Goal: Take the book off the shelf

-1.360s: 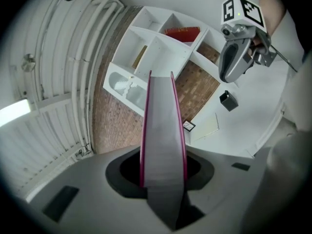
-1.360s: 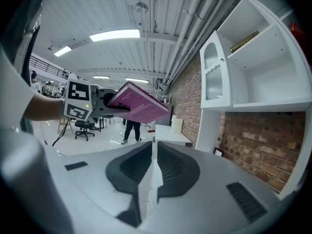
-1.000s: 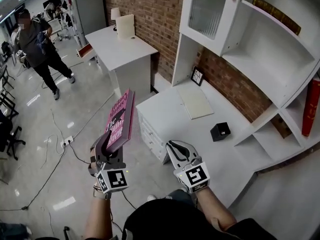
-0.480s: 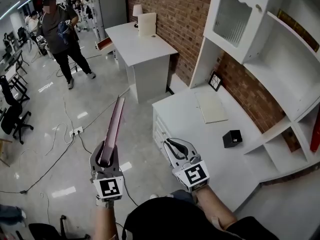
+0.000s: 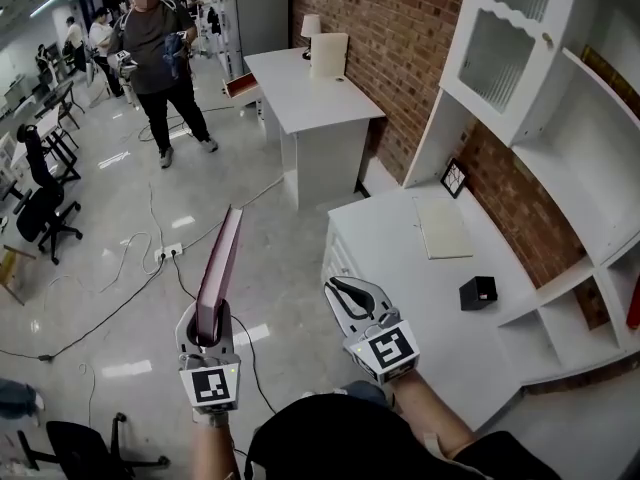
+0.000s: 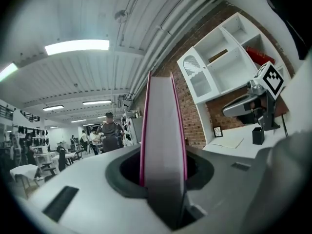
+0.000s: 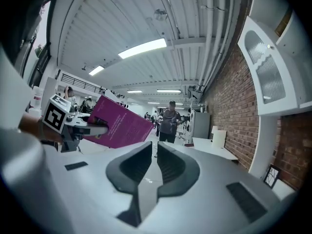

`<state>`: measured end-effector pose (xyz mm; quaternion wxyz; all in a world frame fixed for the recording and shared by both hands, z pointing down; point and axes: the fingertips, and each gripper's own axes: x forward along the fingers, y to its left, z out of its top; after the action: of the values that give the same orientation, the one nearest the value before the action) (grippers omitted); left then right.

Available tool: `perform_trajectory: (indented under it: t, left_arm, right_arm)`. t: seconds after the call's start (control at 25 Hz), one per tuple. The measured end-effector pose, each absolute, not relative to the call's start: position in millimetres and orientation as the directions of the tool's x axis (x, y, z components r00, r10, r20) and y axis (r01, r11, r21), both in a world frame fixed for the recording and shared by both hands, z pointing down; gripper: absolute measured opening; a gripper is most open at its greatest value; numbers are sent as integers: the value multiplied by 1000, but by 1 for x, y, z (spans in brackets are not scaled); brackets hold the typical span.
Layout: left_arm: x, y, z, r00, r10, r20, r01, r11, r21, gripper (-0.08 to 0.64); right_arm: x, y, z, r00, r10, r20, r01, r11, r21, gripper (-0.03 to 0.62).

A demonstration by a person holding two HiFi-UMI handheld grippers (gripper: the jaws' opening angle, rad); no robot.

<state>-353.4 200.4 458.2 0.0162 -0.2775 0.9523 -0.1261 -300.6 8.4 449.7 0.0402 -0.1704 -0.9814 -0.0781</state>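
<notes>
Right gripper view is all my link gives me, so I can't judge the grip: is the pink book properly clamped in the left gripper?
Observer: Yes. The left gripper view shows the pink book edge-on between the jaws of the left gripper, shut on it.
Operator: Is it over the desk?
Observer: No. In the head view it hangs over the floor, left of the white desk.
Operator: Anything on that desk?
Observer: A pale notepad and a small black box.
</notes>
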Motion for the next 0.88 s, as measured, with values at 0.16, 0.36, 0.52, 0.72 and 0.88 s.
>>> perform_trajectory:
  t: [0.16,0.36,0.52,0.72,0.88]
  left_arm:
    - [-345,219,459,-864,-502,39,-497,838,-224,141]
    - [-337,242,459,-883,-469,32,-465,862,-203,141]
    - [-332,254,458,-893,-449,29,-446,876,-185,141]
    - [-326,265,459,-898,-439,30,-437,883,-169,141]
    - [-323,272,462,-902,-431,32,-431,891,-139,141]
  right_arm:
    - [-301,23,449,-926,361,108,374,916,146,41]
    - [-300,39,448,-916,386,111,399,905,148,41]
    - [-301,44,449,-910,400,108,411,903,127,41]
    - [-300,53,452,-899,423,113,434,895,106,41]
    - [-298,62,456,-890,439,123,452,886,108,41]
